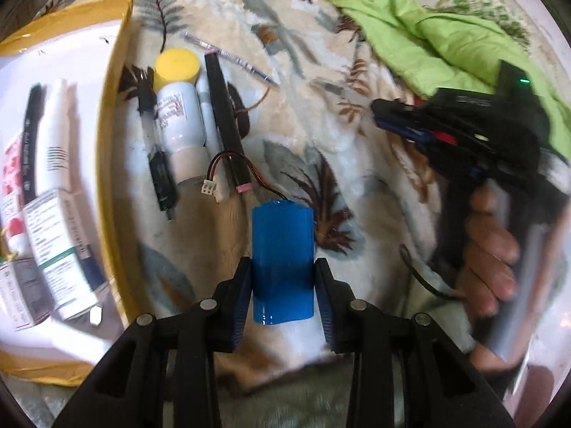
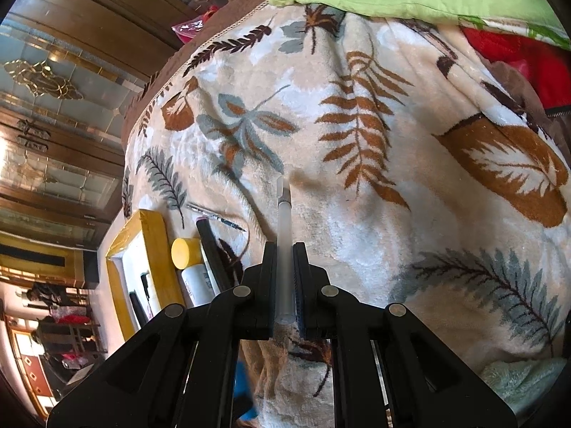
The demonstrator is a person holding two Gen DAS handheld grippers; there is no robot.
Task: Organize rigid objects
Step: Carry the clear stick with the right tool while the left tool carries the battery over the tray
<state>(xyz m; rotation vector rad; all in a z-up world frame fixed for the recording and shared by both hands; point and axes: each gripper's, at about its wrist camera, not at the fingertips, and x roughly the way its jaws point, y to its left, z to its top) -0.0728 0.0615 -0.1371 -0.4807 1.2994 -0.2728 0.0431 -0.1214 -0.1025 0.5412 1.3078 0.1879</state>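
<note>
Left wrist view: my left gripper (image 1: pixel 283 274) is clamped on a blue battery pack (image 1: pixel 282 262), its red and black wires (image 1: pixel 228 158) trailing toward a row of items on the leaf-print blanket (image 1: pixel 303 114): a yellow-capped white bottle (image 1: pixel 178 114), a black marker (image 1: pixel 158 149) and a black bar (image 1: pixel 225 114), just beside the yellow-rimmed tray (image 1: pixel 114 142). Right wrist view: my right gripper (image 2: pixel 284 281) pinches a frosted white pen (image 2: pixel 283 249), pointing forward above the blanket.
</note>
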